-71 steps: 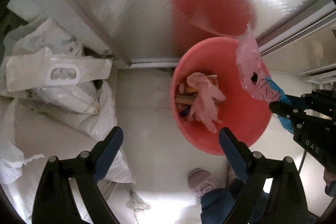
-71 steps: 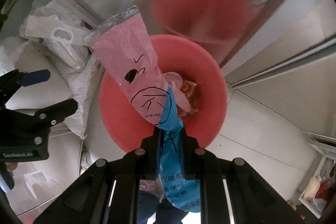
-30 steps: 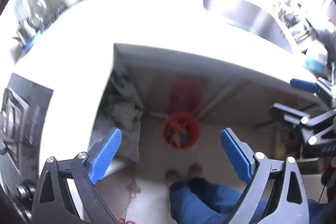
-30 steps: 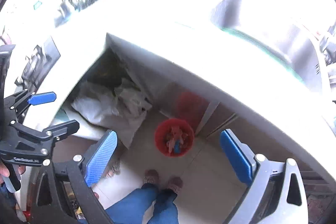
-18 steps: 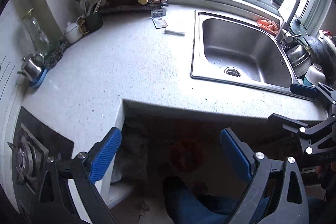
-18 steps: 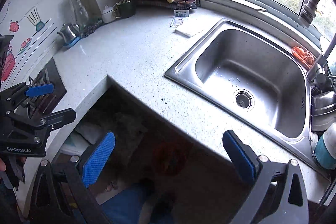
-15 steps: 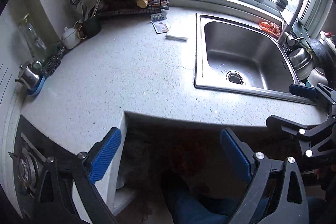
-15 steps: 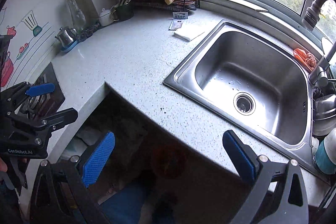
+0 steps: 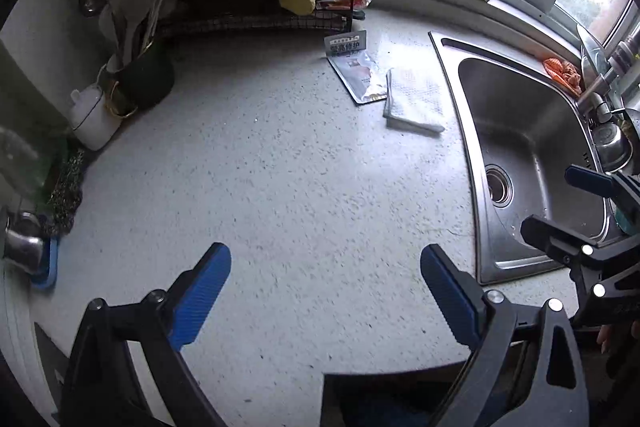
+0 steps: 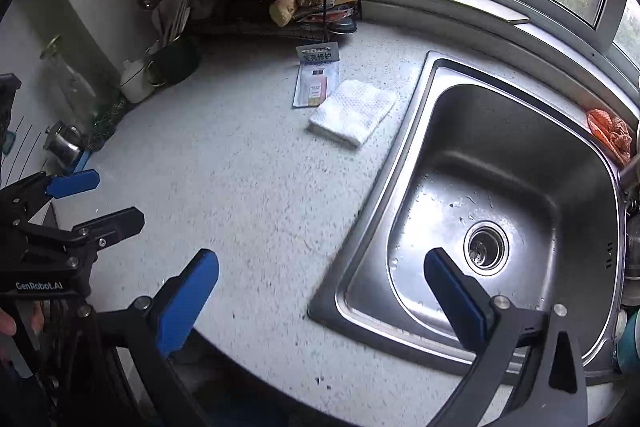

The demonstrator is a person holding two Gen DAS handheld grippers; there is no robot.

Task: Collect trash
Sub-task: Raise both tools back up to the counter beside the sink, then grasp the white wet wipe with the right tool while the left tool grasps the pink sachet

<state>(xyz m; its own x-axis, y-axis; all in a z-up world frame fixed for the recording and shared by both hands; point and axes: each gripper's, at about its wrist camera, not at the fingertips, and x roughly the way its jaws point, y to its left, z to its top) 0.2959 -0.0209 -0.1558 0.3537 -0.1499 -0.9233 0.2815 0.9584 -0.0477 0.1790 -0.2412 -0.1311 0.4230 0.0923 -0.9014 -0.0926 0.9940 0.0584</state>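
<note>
Foil-like, the one flat packet on the counter just beside the one folded cloth looks light and slippery; best pinched at its free near edge. Left gripper and right gripper both gape empty
</note>
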